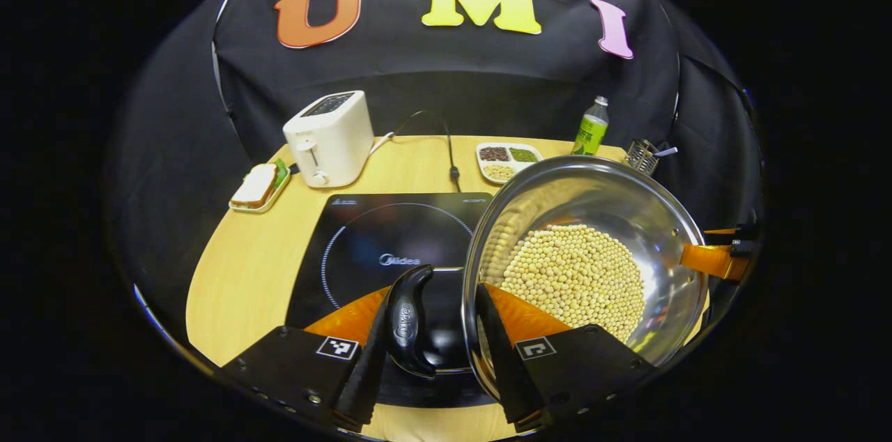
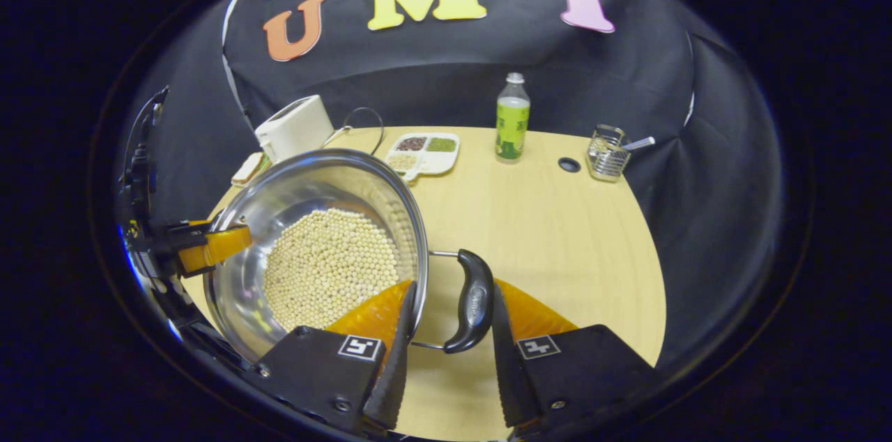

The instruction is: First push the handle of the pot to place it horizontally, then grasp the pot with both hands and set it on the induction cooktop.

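Wooden table (image 2: 557,219) against black cloth wall; pale, smooth, rounded at the near edge. Toaster (image 1: 331,139), sandwich on a small tray (image 1: 259,187), divided dish of grains (image 1: 509,161), green bottle (image 2: 512,120) and wire basket (image 2: 605,153) ranged along the far side.

Pot (image 1: 592,247): round, polished steel, mirror-bright inside, part-filled with small pale round beans (image 1: 575,278). Seen held off the table, tilted slightly, just beside and partly over the right edge of the cooktop (image 1: 380,247). Cooktop flat, black, glossy glass with a ring marking; cord running back toward the wall.

Left gripper (image 1: 432,330): fingers either side of the pot's left handle (image 1: 408,320), a curved black plastic grip on wire arms. One finger lies against the pot wall side, the other outside the handle; looks clamped on the handle, though a sliver of gap on one side cannot be ruled out.

Right gripper (image 2: 449,330): fingers bracketing the right handle (image 2: 474,299), same curved black shape, lying level. Appears closed on it.

Progress, as judged: handles lie horizontal, so the pushing step looks done. Two-handed grasp in place and pot raised. Remaining: carry the pot across to the centre of the ring, lower it level, release both sides. Loose beans likely to shift if tilt increases; steel rim smooth and slippery, so grip depends wholly on the handles.
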`<action>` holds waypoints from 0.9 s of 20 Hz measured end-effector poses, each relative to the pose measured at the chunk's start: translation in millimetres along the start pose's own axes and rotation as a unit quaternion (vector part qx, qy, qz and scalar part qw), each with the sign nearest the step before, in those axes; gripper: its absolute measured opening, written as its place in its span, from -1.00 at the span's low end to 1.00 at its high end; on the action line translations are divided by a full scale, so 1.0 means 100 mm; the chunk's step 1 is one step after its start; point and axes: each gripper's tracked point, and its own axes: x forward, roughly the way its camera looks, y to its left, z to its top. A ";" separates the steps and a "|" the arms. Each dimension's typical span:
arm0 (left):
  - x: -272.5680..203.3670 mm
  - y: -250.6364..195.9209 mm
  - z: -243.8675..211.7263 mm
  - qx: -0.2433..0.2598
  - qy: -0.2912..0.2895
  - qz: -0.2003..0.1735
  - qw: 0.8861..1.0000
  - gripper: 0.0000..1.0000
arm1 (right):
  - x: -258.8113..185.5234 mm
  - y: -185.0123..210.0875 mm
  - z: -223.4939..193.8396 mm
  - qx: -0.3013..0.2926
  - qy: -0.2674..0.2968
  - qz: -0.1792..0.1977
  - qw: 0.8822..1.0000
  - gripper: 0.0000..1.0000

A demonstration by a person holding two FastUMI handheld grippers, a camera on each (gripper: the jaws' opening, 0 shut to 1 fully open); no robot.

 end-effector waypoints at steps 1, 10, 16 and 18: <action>-0.02 0.10 0.00 -0.002 -0.001 0.004 1.000 0.33 | 0.03 0.10 0.01 -0.002 0.001 0.004 1.000 0.10; -0.02 0.87 -0.03 -0.016 0.007 0.036 0.999 0.33 | 0.32 0.85 0.13 -0.014 0.014 0.032 0.999 0.10; 0.12 1.20 -0.03 -0.019 0.017 0.046 0.999 0.33 | 0.55 1.16 0.20 -0.015 0.024 0.037 0.999 0.10; 0.17 1.29 -0.04 -0.024 0.025 0.047 0.998 0.33 | 0.62 1.23 0.22 -0.016 0.028 0.037 0.999 0.10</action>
